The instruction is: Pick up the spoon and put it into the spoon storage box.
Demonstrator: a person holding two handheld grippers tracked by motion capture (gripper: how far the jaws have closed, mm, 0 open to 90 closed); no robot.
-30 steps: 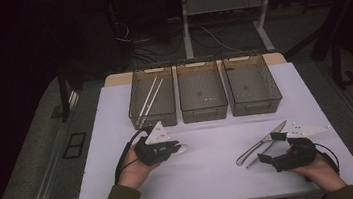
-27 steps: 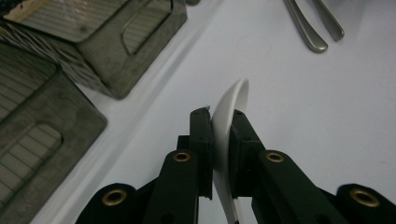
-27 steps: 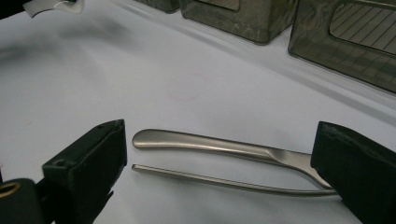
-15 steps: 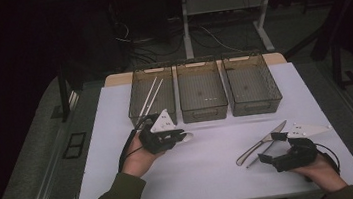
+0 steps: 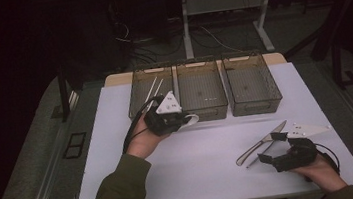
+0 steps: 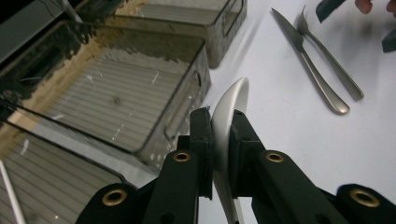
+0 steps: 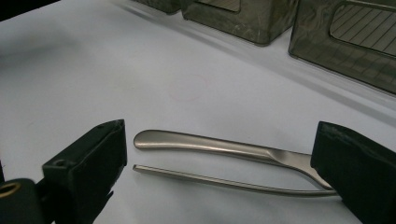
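While my left gripper [image 6: 223,154] is clamping the white plastic spoon [image 6: 229,109] edge-on at centre frame beside the smoky clear middle bin [image 6: 116,88], I'm fearing it pivoting loose; my right gripper [image 7: 224,172] is gaping around the steel knife [image 7: 219,145].

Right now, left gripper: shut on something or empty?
Shut on the white spoon. In the left gripper view the left gripper has both black jaws pressed against the spoon's sides, beside the middle bin.

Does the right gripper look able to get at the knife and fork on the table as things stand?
Probably yes. The right gripper sits at table height with its jaws wide open, and the knife and fork lie side by side on the white table between those jaws, nothing blocking.
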